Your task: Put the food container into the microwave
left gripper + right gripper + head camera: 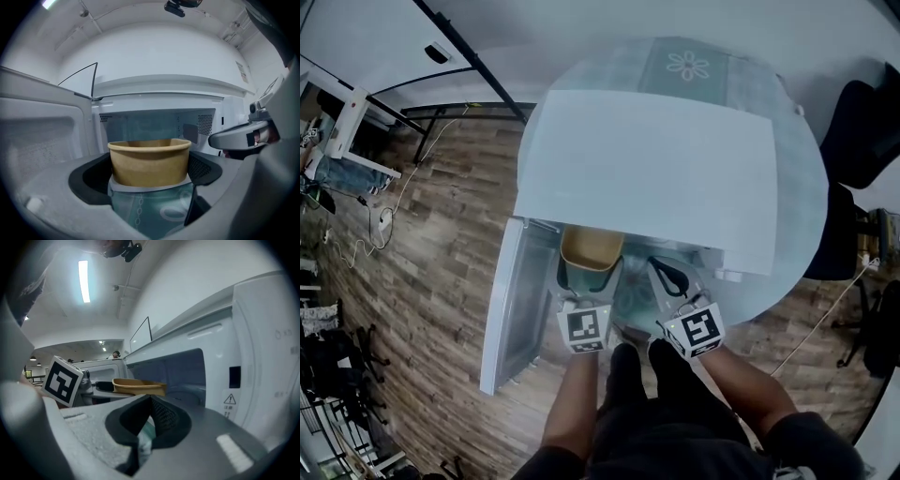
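Head view: microwave [647, 178] sits on the round table [797, 234], with its door [511, 300] swung wide to the microwave's left. The food container [592, 248] is right at the microwave's mouth, its far rim just under the top front edge. The left gripper [590, 274] reaches in from in front of the microwave with a jaw on each side of the tub. The right gripper [664, 272] is just beside it, also in front of the opening, and carries nothing. Both forearms run roughly straight toward the microwave and close together.

Left gripper view: jaws are held apart by the tub's width, the pads [91, 176] press its side walls below the rim, and it sits level. The cavity [154, 124] is dead ahead and patterned cloth shows under the base, so I'd say it's carried, not set down.

Right gripper view: jaws are pinched together with nothing between them. The tub shows to the left in front of the microwave's opening, seen edge-on.

Handling, my read: open-top paper bowl, thin wall, light, contents not visible. The wall will buckle under a hard squeeze, and the rolled rim is the stiffest part. The grip on opposite sides below the rim is the right spot. Use moderate force and keep it level since there's no lid.
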`<state>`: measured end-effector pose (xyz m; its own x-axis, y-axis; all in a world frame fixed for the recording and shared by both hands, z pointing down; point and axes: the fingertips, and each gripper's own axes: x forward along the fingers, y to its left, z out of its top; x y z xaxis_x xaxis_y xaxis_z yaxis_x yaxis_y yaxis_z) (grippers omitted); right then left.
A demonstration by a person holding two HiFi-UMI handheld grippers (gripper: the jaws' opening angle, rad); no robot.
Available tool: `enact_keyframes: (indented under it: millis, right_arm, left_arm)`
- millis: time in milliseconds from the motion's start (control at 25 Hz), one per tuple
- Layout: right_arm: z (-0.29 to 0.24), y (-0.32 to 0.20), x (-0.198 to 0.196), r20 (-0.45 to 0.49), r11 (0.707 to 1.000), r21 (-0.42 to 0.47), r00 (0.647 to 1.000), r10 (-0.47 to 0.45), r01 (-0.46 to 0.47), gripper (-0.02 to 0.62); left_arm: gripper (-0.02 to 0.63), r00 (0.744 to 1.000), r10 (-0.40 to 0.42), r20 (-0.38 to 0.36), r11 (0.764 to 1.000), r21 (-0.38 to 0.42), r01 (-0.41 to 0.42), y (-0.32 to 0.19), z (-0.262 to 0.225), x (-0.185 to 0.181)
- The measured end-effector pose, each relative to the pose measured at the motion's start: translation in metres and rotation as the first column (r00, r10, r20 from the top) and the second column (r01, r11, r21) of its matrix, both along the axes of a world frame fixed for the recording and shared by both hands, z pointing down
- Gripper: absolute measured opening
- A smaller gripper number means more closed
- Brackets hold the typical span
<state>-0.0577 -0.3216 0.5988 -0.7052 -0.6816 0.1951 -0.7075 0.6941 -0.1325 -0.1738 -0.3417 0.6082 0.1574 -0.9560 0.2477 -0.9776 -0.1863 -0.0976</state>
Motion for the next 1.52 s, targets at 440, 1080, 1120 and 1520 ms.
enact_keyframes:
  millis: [440, 1080, 1120, 1520]
  right_arm:
    - [0.019, -0.012, -0.006, -0.018, 0.999, -0.034, 1.000, 0.024, -0.025, -0.003]
    - [0.041, -0.023, -0.011, -0.029, 0.996, -0.079, 0.999, 0.045, -0.047, -0.003]
    - [0.040, -0.024, -0.010, -0.029, 0.996, -0.075, 0.998, 0.052, -0.054, -0.003]
    - [0.036, -0.022, -0.008, -0.027, 0.996, -0.065, 0.998, 0.055, -0.057, -0.003]
  left_arm:
    - [0.508, 0.999, 0.021, -0.044, 1.000, -0.016, -0.022, -0.031, 0.025, 0.006]
    - [0.508, 1.000, 0.014, -0.026, 0.988, -0.154, -0.018, -0.063, 0.071, 0.004]
    - [0.508, 1.000, 0.014, -0.024, 0.987, -0.162, -0.018, -0.063, 0.072, 0.004]
    - [0.509, 1.000, 0.002, 0.005, 0.983, -0.182, -0.001, -0.067, 0.080, 0.007]
